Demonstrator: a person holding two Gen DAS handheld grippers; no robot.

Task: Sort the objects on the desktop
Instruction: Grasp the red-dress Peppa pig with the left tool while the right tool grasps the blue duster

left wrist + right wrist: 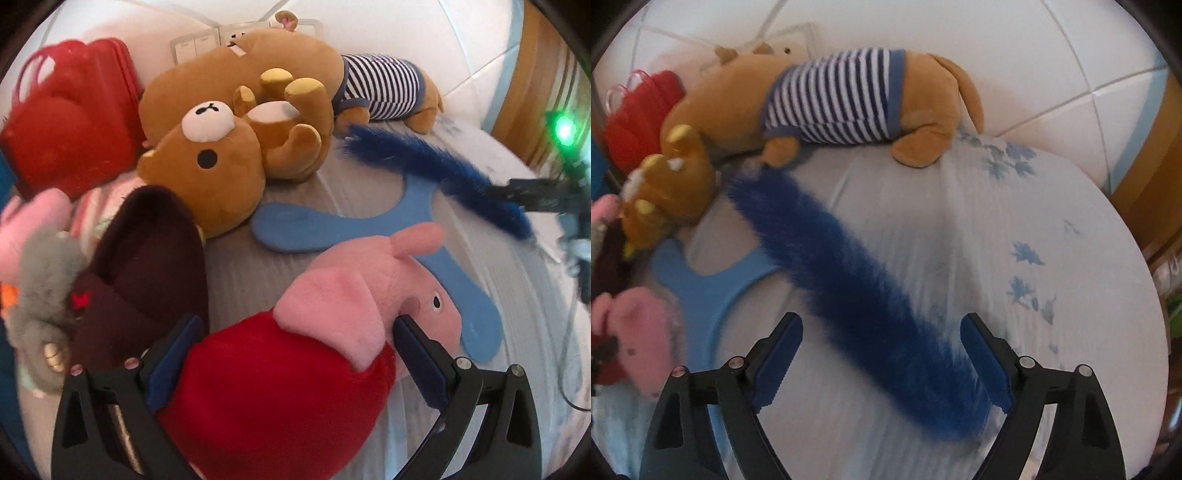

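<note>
A pink pig plush in a red dress (288, 387) lies on the grey sheet right in front of the left wrist camera. My left gripper (295, 321) stands open and wide around it, one finger at the red body and the other by the pig's pink head. A long blue furry tail (871, 295) runs slantwise across the sheet in the right wrist view. Its lower end lies between the fingers of my right gripper (881, 319), close to the right-hand pad; that gripper is open. The same blue tail (424, 162) shows at the right of the left wrist view.
A brown bear plush (207, 173), a dog plush in a striped shirt (842, 99) and a red bag (70, 118) crowd the back by the white tiled wall. A flat light-blue piece (306, 229), a dark maroon plush thing (147, 258) and a grey furry toy (40, 280) lie nearby.
</note>
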